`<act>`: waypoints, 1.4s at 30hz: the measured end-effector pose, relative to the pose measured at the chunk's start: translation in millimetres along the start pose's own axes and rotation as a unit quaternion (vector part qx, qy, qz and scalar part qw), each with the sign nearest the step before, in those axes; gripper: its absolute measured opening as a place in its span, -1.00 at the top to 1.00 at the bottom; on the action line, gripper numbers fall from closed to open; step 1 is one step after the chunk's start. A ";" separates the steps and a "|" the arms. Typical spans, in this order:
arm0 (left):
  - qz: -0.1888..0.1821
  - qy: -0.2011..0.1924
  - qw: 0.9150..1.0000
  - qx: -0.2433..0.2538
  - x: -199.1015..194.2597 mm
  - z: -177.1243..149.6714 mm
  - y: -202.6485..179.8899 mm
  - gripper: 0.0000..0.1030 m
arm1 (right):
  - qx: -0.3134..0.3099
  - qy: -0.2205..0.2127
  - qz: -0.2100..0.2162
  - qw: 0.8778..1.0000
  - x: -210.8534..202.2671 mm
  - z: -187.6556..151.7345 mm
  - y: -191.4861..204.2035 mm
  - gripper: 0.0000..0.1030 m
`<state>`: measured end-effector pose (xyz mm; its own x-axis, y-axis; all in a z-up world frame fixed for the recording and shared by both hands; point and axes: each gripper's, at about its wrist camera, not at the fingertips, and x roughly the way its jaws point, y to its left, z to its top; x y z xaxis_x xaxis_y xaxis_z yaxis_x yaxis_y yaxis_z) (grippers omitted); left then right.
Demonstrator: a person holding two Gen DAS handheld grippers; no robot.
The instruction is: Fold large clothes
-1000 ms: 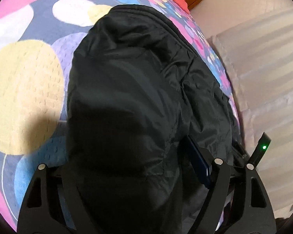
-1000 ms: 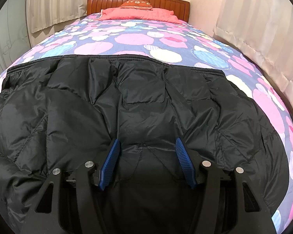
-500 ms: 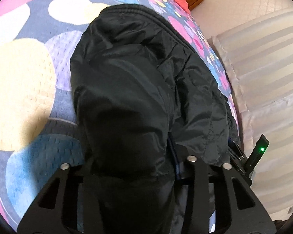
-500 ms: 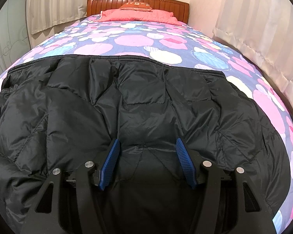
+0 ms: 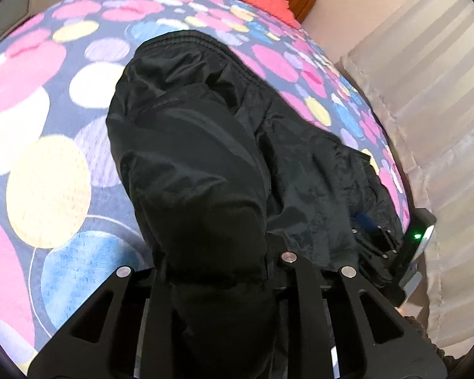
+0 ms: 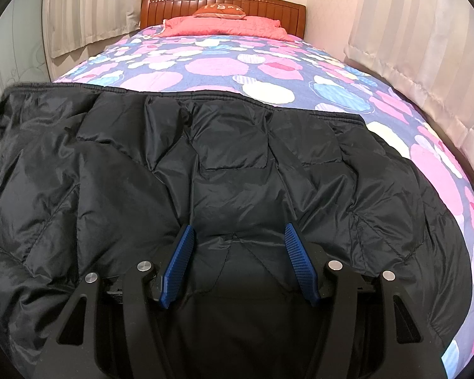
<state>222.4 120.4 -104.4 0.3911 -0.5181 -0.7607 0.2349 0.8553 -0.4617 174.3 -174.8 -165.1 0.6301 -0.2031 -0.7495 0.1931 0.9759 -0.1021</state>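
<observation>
Our left gripper (image 5: 218,271) has its fingers clenched on a thick bunch of the black puffy jacket (image 5: 189,164), which fills the middle of the left wrist view and hides the finger pads. Our right gripper (image 6: 238,262) has its blue fingers (image 6: 180,265) spread apart, low in the middle of its view, with jacket cloth lying between them. We cannot tell if they touch it. The jacket (image 6: 230,164) lies spread wide across the lower half of that view, on the bed (image 6: 215,63) with its cover of big colored dots. Red pillows (image 6: 221,27) and a wooden headboard (image 6: 221,4) sit at the top. Pale curtains (image 6: 420,41) hang at the right.
</observation>
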 end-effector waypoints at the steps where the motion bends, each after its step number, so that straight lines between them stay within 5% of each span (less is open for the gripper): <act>1: 0.001 -0.003 1.000 0.004 -2.5 1.1 -8.7 0.62 | 0.000 0.000 0.000 1.000 -0.5 -1.1 -1.0 -0.18; 7: 0.019 -0.019 0.999 0.028 -19.2 6.2 -56.1 0.63 | -0.001 0.006 0.010 1.000 -5.3 6.5 -5.5 -0.17; 18: 0.074 -0.032 0.993 0.090 -8.9 11.9 -174.6 0.63 | 0.036 -0.037 -0.009 0.999 -55.8 13.5 -92.1 -0.27; 30: 0.078 -0.005 0.988 0.134 79.1 -26.3 -299.4 0.63 | 0.101 -0.040 -0.043 0.993 -76.6 -10.4 -200.8 -0.27; 37: 0.079 0.014 0.988 0.133 132.8 -53.3 -322.1 0.63 | 0.144 -0.017 -0.060 0.988 -69.6 -25.9 -248.4 -0.28; 42: 0.080 0.011 0.988 0.129 155.6 -66.4 -321.9 0.63 | 0.136 -0.003 -0.068 0.988 -59.0 -31.7 -248.3 -0.28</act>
<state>148.5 -235.7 -104.4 0.4233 -0.3745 -0.8250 0.3914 0.8968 -0.2063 65.3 -402.6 -116.3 0.5877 -0.3328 -0.7374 0.4715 0.8816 -0.0221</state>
